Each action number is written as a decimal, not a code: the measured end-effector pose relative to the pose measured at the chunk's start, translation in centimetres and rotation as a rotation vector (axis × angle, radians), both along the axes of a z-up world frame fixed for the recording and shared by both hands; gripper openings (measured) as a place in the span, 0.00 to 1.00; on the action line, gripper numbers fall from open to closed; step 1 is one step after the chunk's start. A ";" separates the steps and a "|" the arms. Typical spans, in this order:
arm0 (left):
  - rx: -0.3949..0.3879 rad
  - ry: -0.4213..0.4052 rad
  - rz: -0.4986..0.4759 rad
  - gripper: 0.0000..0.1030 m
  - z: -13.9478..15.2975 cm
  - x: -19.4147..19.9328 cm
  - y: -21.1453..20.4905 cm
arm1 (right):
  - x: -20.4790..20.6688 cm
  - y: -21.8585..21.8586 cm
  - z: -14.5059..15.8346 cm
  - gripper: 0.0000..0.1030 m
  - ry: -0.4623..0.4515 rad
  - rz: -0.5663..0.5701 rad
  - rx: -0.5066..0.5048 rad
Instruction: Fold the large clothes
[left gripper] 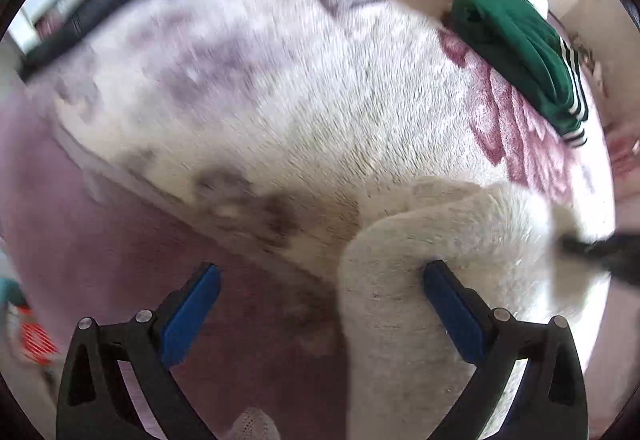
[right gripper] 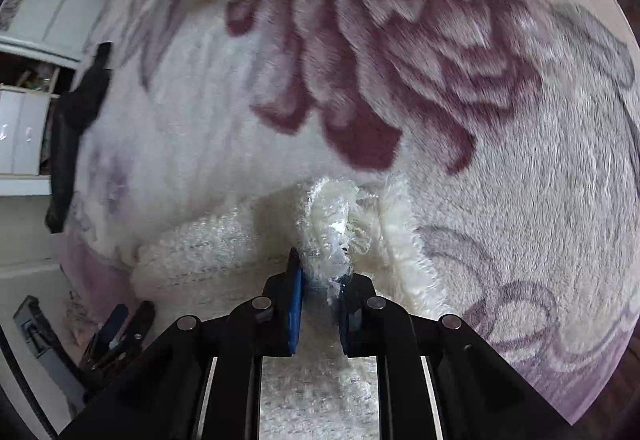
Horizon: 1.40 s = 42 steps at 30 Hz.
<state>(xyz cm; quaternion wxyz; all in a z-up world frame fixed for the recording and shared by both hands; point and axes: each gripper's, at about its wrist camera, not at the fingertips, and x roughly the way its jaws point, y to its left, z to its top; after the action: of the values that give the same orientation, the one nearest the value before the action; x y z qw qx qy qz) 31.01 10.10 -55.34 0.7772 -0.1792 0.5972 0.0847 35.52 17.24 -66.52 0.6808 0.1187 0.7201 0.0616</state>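
Our right gripper point(right gripper: 320, 280) pinches a bunched edge of the white fleece point(right gripper: 224, 260), which lies on the floral blanket point(right gripper: 520, 175). Our left gripper point(left gripper: 320, 276) hangs wide open with nothing between its fingers, its right finger point(left gripper: 452, 304) beside the fleece point(left gripper: 440, 240). A green garment point(left gripper: 516, 43) lies well apart near the blanket's edge.

A plush bed cover point(right gripper: 520, 167), pale with large plum flowers and grey scrolls, fills both views. Beyond its left edge in the right wrist view stand white cabinets point(right gripper: 24, 131) with an open shelf of clutter. Mauve floor point(left gripper: 100, 240) runs below the cover's near edge; daylight falls soft, with blur
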 end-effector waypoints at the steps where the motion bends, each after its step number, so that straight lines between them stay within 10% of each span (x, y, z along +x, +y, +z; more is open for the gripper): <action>1: 0.011 0.002 -0.005 1.00 0.3 0.1 0.1 | 0.0 0.0 -1.0 0.16 0.045 0.041 0.002; 3: 0.066 -0.003 -0.035 1.00 1.4 0.0 -0.2 | 0.2 0.3 -0.1 0.21 0.028 0.074 0.022; 8: 0.074 0.002 -0.017 1.00 0.4 -1.5 0.9 | -1.9 -1.1 3.2 0.76 0.049 0.109 0.158; 11: 0.061 0.011 -0.002 1.00 0.6 -1.8 1.2 | -5.1 -1.4 1.2 0.72 0.161 0.153 0.210; 12: 0.068 0.014 -0.002 1.00 1.0 -1.9 1.1 | -6.2 -1.4 0.5 0.57 0.160 0.174 0.208; 13: 0.069 0.011 -0.005 1.00 1.5 -2.1 1.0 | -6.9 -1.6 0.0 0.14 0.164 0.176 0.182; 20: 0.006 0.003 0.030 1.00 4.1 -6.3 1.3 | -6.6 -4.2 1.2 0.14 0.112 0.161 0.166; 22: -0.083 0.026 0.054 1.00 3.4 -7.6 1.0 | -6.4 -4.1 1.3 0.19 0.114 0.224 0.174; 27: -0.243 0.064 0.063 1.00 0.1 -8.3 -0.9 | -5.5 -5.3 1.7 0.88 0.044 0.293 0.135; 31: -0.335 0.027 0.039 1.00 -1.4 -7.3 -1.7 | -4.8 -6.9 -3.2 1.00 0.107 0.315 0.211; 37: -0.443 -0.023 -0.011 1.00 -3.1 -5.3 -2.2 | -3.9 -8.6 -10.3 1.00 0.293 0.243 0.612; 42: -0.354 -0.071 -0.068 0.72 -0.9 -4.3 -3.5 | -4.6 -5.6 -9.3 0.92 0.225 0.365 0.637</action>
<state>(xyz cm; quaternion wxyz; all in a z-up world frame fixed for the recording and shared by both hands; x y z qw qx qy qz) 26.68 6.55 -56.22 0.7566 -0.2957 0.5807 -0.0542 30.92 11.67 -75.83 0.5045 0.2002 0.7444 0.3889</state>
